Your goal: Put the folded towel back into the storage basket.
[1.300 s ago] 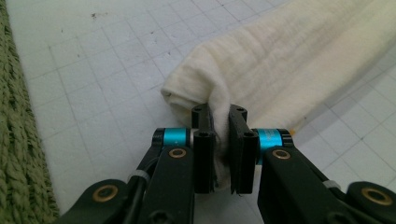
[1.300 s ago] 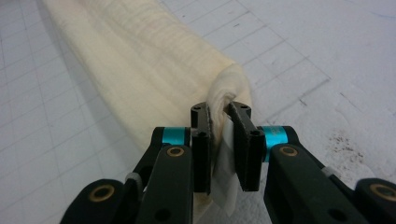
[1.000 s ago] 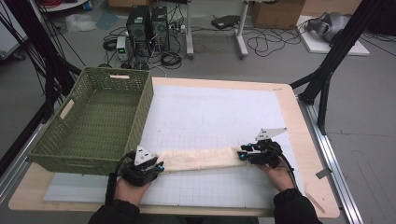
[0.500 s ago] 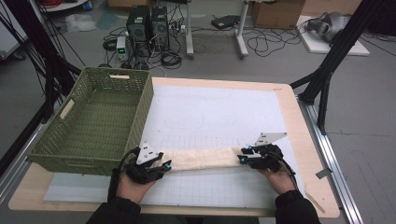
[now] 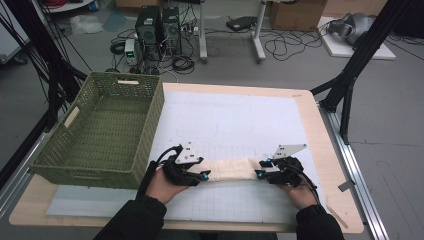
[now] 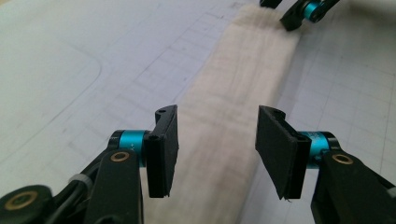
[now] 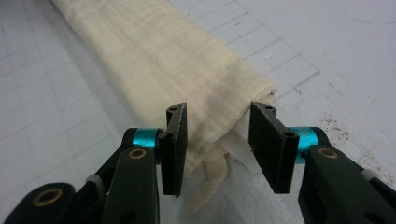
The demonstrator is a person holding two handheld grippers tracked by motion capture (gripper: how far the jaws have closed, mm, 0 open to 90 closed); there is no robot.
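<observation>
I have the folded cream cloth lying as a long narrow strip on the white grid mat, near the front edge of the table, with one gripper at each end. The left gripper has just been opening; its jaws stand apart over the cloth with the fabric below and between them, and the pads do not press on it, so I count it as released. The right gripper has also just been opening a little; its jaws sit either side of the cloth's end, where a loose tab and a white inner layer stick out, and I see gaps between pads and fabric, so I judge it open too.

The risks as I read them: the fold is held by nothing but its own weight, so if I drag either hand away low, a pad could catch the top layer and peel the strip open; the right end looks the weaker one, because that loose tab lies just under the jaws and could snag on a fingertip as I lift. If I regrip to carry the strip to the green basket, pinching only the upper layer would let the lower layers sag and unroll; lifting one end before the other would let it droop and slide; the basket's near wall stands close to my left hand, so a careless swing could knock it.
</observation>
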